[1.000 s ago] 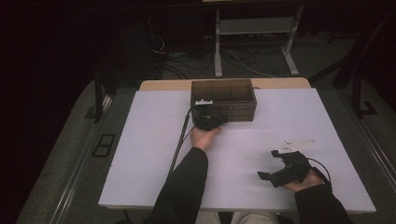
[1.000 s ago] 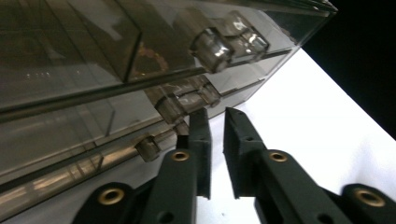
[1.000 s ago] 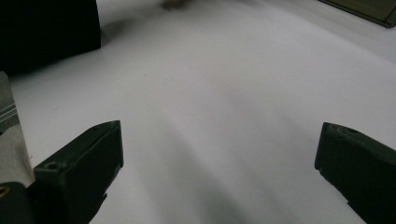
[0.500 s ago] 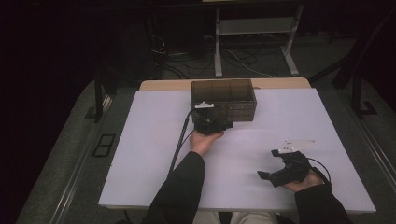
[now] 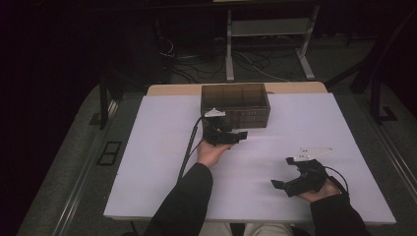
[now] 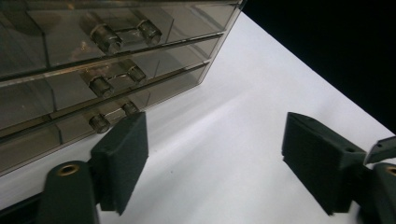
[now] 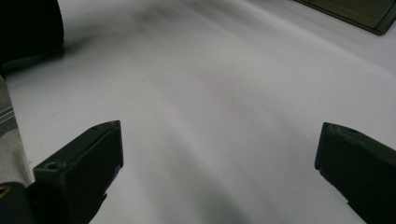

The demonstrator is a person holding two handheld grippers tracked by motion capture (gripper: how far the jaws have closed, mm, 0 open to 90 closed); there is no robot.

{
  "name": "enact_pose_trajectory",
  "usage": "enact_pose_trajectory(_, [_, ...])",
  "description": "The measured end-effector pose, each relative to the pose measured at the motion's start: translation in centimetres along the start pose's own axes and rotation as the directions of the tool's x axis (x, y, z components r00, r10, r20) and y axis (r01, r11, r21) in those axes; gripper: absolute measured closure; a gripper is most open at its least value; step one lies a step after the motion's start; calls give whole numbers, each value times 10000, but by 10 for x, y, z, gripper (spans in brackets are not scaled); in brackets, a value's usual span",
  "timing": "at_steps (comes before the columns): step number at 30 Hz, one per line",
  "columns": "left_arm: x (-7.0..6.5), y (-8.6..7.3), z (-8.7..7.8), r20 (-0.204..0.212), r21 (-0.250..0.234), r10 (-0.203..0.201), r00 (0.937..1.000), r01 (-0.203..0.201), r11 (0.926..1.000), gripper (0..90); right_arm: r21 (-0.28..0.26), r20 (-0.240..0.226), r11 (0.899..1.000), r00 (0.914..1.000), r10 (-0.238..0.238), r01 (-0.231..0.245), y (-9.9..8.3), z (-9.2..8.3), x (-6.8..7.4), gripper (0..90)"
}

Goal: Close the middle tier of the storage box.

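Three drawers are stacked in the smoky, see-through drawer box [image 5: 235, 104], which stands at the far middle of the white table [image 5: 147, 162]. In the left gripper view the drawer fronts [image 6: 107, 70] appear tinted brown, each fitted with a clear bar handle [image 6: 120, 33] on two round posts. The top of the box is divided into open compartments; their contents cannot be determined from the high view. No contents are visible through the drawer fronts.

The left gripper [image 5: 231, 137] is held just in front of the box, near its lower left corner, with the person's left hand [image 5: 211, 151] behind it. Its jaws are spread wide and grip nothing. In the left gripper view, the left pad [image 6: 122, 156] sits just beside the handle of the lowest drawer [image 6: 109, 119]; contact cannot be confirmed. The right pad [image 6: 317, 163] is over bare table surface. A black cable [image 5: 189, 147] trails from this gripper toward the near edge.

The right gripper [image 5: 287, 184] rests low at the near right of the table, well apart from the box, held by the right hand [image 5: 319, 189]. Its jaws are also wide apart and hold nothing. A grey three-cornered plate [image 5: 310, 152] sits on top of it.

Beyond the table, a metal stand [image 5: 265, 44] and loose cables [image 5: 196, 64] lie on the dark floor.
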State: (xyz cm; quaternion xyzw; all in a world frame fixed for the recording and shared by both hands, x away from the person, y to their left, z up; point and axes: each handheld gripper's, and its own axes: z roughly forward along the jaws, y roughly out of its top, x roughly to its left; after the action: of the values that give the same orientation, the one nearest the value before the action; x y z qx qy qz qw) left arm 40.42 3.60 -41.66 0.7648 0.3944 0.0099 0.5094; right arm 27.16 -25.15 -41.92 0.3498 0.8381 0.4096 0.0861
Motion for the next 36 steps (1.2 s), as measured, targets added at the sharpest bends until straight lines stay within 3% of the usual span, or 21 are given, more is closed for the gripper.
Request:
enact_pose_trajectory(12, [-2, 1, -17, -31, 196, 179, 9998, -179, 9996, 133, -13, 7, 10000, 10000, 12, -12, 0, 0, 0, 5])
enact_pose_trajectory(23, [-10, 1, -31, -18, 707, 720, 9974, -717, 9949, 19, -27, 16, 10000, 10000, 36, -36, 0, 0, 1, 5])
enact_pose_trajectory(36, [-7, -5, -59, -334, 906, 1115, 9932, -1081, 9900, 0, -32, 12, 10000, 10000, 56, -56, 0, 0, 2, 5])
